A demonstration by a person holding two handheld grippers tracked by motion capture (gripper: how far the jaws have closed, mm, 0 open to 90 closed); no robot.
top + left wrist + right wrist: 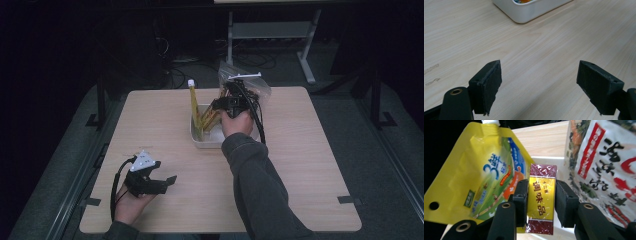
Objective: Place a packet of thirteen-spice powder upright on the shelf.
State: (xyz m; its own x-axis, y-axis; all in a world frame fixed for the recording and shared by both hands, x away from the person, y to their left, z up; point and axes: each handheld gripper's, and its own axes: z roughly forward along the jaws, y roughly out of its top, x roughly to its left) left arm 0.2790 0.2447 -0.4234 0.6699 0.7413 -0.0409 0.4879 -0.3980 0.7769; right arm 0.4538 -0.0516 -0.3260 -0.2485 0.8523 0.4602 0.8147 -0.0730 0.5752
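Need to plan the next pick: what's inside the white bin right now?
The white bin holds a yellow spouted pouch and a clear printed bag. The right gripper fingers clamp a small red-and-gold box there. The bin's floor is hidden.

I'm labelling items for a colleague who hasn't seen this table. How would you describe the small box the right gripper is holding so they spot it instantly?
Find the white bin at the middle of the wooden table, where the right gripper reaches in. Between its jaws sits a slim box, yellow-fronted with dark red ends. Its neighbours are soft: a yellow spouted pouch and a clear bag with red lettering.
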